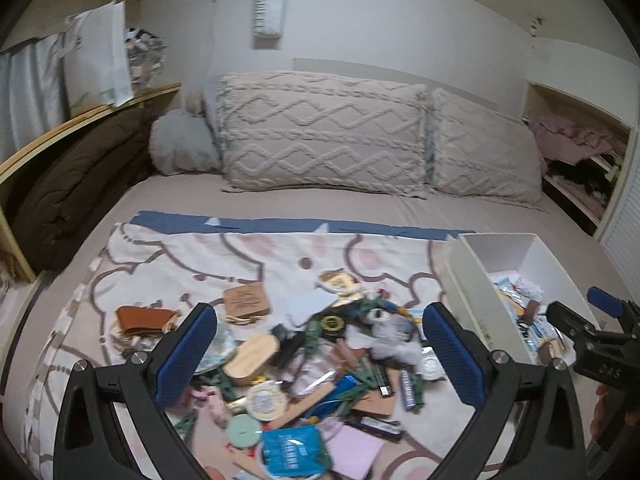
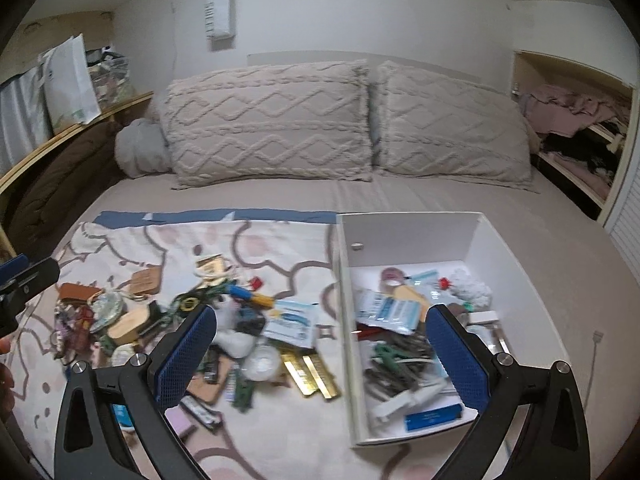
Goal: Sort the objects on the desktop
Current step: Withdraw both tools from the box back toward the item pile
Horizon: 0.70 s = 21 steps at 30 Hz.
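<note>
Now both my hand-held grippers, left (image 1: pixel 320 354) and right (image 2: pixel 320 354), wide open, empty: pile (image 1: pixel 304 364) on bed awaits picking, box (image 2: pixel 516 264) beside for sorted bits.

Place: a home bedroom
Bed: a wide bed (image 2: pixel 400 200) fills the middle of the frame
Pillows: two knitted cream pillows (image 2: pixel 268 120) at the upper centre
Side shelves: folded clothes (image 2: pixel 568 108) at upper right, papers (image 1: pixel 100 60) at upper left
</note>
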Tool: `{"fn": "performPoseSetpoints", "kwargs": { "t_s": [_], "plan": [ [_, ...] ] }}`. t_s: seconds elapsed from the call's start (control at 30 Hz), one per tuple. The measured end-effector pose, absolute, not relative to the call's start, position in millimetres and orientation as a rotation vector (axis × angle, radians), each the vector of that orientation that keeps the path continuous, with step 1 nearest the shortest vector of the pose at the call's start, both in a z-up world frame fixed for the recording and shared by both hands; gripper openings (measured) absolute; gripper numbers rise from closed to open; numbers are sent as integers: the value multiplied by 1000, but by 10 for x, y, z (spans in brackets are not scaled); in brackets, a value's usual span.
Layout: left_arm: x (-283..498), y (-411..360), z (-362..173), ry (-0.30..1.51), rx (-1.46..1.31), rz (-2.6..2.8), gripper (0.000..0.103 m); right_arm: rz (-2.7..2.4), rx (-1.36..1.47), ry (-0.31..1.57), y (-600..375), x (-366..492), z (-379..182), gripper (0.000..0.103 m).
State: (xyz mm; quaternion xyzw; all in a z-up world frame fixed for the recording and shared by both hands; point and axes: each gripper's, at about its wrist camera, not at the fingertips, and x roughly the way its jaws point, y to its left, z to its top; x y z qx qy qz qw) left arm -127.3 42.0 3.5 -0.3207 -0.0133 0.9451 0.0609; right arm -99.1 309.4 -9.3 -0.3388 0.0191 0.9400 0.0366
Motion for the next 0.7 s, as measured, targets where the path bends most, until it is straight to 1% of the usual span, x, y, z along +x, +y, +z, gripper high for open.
{"fn": "performPoseSetpoints", "kwargs": {
  "t_s": [0.23,0.37,0.7],
  "plan": [
    [-1280,8,-55,-78,-1000,2909,103,2937,-1051,13,2741,-987,-67,103],
    [-1268,-155,-111,-109,-1009,2920,103,2952,-1055,26,2645,-995,-92,103],
    [-1218,-318,-362,-48,-1018,2949,103,2971,-1058,94,2556,-959,-280,103]
  ]
}}
